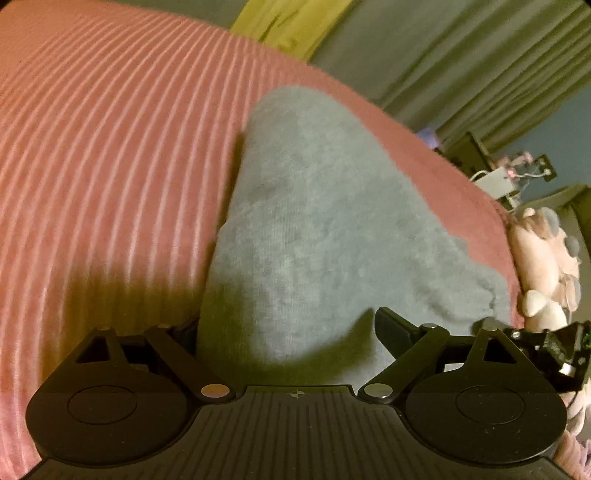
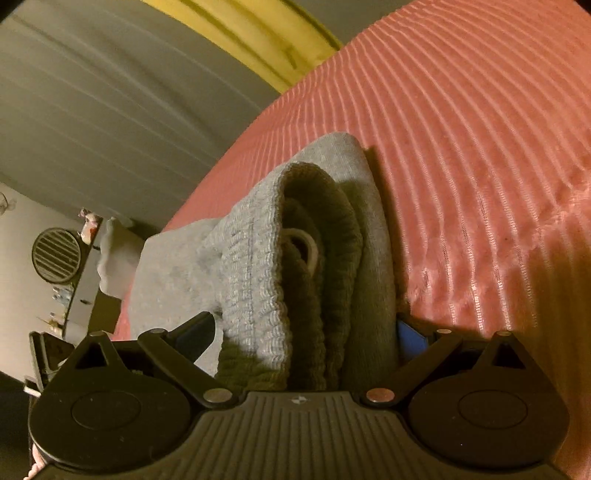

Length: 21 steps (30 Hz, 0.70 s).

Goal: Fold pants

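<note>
**Grey pants held at two points above a ribbed pink bedspread**

Left wrist view: the left gripper (image 1: 291,328) has grey pants (image 1: 325,221) filling the gap between its fingers; the right finger (image 1: 393,330) shows against the cloth, the other is mostly hidden behind the fabric edge; the jaws stand fairly wide with cloth between them, and whether they actually pinch it cannot be told. The fabric extends away from the camera as a tapering, smooth panel lying over the pink ribbed bedspread (image 1: 110,147); the view is blurred. At the right edge a pale plush toy (image 1: 546,258) sits just beside the bed; part of the other gripper shows at the lower right; grey curtains (image 1: 461,55) and a yellow-green cloth (image 1: 288,22) form the background.

Right wrist view: the right gripper (image 2: 306,332) is clamped on the bunched, ribbed elastic waistband (image 2: 266,258) of the pants (image 2: 173,273), folds of it stacked between the two fingers; a blue pad (image 2: 410,338) shows on the right finger, pressed against the fabric; a white drawstring loop (image 2: 308,247) lies within the folds. The rest of the garment trails to the left over the bedspread (image 2: 461,147); a round vented object (image 2: 55,254) sits in the far left background.
</note>
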Available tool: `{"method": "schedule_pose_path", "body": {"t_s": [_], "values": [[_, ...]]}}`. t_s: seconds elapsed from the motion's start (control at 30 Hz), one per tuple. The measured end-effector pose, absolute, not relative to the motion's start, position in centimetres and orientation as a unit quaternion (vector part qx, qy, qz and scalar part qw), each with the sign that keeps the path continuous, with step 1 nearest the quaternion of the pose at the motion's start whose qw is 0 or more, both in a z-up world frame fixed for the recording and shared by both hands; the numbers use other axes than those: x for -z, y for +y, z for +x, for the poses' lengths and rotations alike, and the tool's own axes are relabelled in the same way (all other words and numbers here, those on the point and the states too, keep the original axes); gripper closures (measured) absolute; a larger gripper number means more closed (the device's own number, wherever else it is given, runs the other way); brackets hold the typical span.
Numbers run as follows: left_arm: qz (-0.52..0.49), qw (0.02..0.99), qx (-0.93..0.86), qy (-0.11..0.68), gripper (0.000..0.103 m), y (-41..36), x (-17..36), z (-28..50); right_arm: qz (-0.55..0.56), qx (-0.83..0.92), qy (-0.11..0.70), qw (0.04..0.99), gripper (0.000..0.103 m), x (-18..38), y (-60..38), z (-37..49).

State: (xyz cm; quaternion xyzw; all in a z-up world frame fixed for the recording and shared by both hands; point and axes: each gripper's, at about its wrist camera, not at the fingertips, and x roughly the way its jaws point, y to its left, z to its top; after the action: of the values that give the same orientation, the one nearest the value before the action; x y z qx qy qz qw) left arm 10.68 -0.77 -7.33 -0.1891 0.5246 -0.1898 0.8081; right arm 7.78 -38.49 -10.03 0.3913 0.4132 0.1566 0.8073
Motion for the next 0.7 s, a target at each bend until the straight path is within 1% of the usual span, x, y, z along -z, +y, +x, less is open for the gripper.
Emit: {"method": "schedule_pose_path", "body": {"t_s": [0.13, 0.17, 0.27, 0.43, 0.67, 0.7], "values": [[-0.192, 0.804, 0.196, 0.528, 0.005, -0.6, 7.8, 10.9, 0.436, -0.149, 0.382, 0.801, 0.004, 11.3, -40.1, 7.1], [-0.193, 0.803, 0.199, 0.528, 0.003, -0.5, 7.9, 10.9, 0.441, -0.152, 0.377, 0.8, 0.004, 11.5, -40.4, 7.1], [-0.185, 0.805, 0.206, 0.525, 0.0, -1.1, 8.1, 11.0, 0.435, -0.159, 0.373, 0.804, 0.004, 11.8, -40.8, 6.8], [-0.158, 0.811, 0.21, 0.522, 0.0, -2.7, 8.1, 11.6, 0.414, -0.164, 0.38, 0.811, 0.004, 11.7, -40.5, 6.7], [-0.183, 0.806, 0.209, 0.523, 0.0, -1.9, 8.2, 11.8, 0.389, -0.161, 0.378, 0.825, 0.004, 10.6, -38.9, 7.1], [-0.18, 0.808, 0.207, 0.521, 0.005, -1.9, 8.1, 11.7, 0.382, -0.159, 0.379, 0.828, 0.006, 10.5, -38.7, 7.0]]}}
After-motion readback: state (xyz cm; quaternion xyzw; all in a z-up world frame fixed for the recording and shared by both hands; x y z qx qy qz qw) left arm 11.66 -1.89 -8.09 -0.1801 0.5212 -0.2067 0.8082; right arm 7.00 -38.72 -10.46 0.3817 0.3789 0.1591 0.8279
